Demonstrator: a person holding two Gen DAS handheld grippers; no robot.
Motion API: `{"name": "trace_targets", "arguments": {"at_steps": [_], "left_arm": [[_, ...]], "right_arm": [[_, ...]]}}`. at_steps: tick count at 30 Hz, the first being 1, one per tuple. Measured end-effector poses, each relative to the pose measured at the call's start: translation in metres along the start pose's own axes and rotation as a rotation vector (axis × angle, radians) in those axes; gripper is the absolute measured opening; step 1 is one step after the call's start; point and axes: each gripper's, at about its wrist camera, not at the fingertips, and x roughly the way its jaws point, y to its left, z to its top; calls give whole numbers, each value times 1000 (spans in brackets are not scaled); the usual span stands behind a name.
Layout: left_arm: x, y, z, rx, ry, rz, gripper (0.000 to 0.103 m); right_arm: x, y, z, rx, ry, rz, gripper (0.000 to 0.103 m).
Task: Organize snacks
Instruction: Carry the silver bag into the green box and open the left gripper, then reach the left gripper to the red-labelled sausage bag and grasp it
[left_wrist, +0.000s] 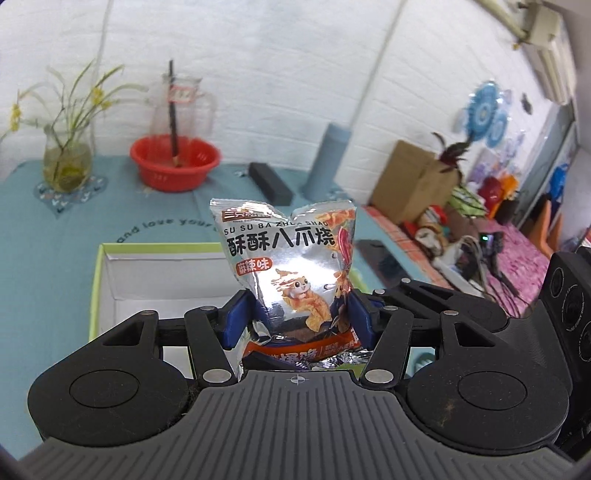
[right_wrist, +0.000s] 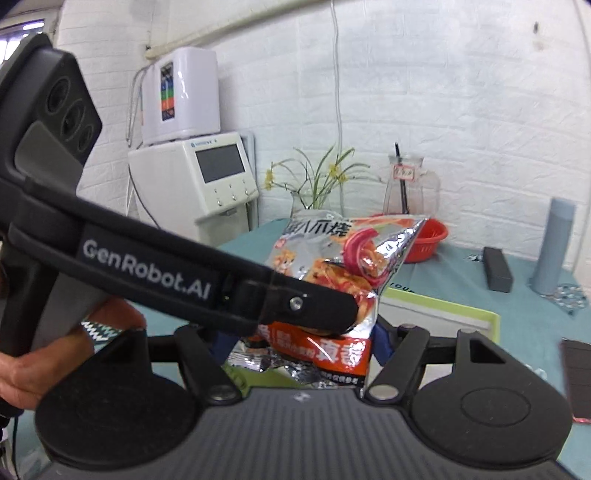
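Center frame, the left claw (left_wrist: 295, 314) pinches a silver snack packet (left_wrist: 288, 258) above a white, green-rimmed box (left_wrist: 155, 273) on the teal worktop (left_wrist: 55, 251). The right claw (right_wrist: 306, 347) also seems closed on it. The packet isn't boxed yet.

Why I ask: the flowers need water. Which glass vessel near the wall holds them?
The glass vase at the left, with yellow-flowered stems in greenish water; the glass pitcher to its right shows only a dark stick.
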Motion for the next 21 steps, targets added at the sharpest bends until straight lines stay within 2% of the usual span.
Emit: {"name": "trace_targets", "arguments": {"at_steps": [5,6,8,11,13,15,18,21], "left_arm": [[50,40,4,-56,82,14,41],[56,43,4,-53,85,31,43],[59,46,3,-22,69,89,60],[38,40,0,22,8,123,66],[16,35,-5,33,-36,118,74],[-9,27,-14,38,-76,106,76],[-44,13,-39,44,-111,63,78],[-73,3,-73,25,-122,35,79]], "right_arm": [[56,-20,-1,47,106,12,72],[63,-22,-2,50,114,7,76],[65,-24,-4,35,112,-36,81],[41,-25,-6,27,70,-78,82],[13,-23,-9,36,15,-83,87],[-19,-16,-15,31,-45,-83,97],[-63,1,-36,40,-97,-66,100],[-94,23,-69,72,-89,-32,102]]}}
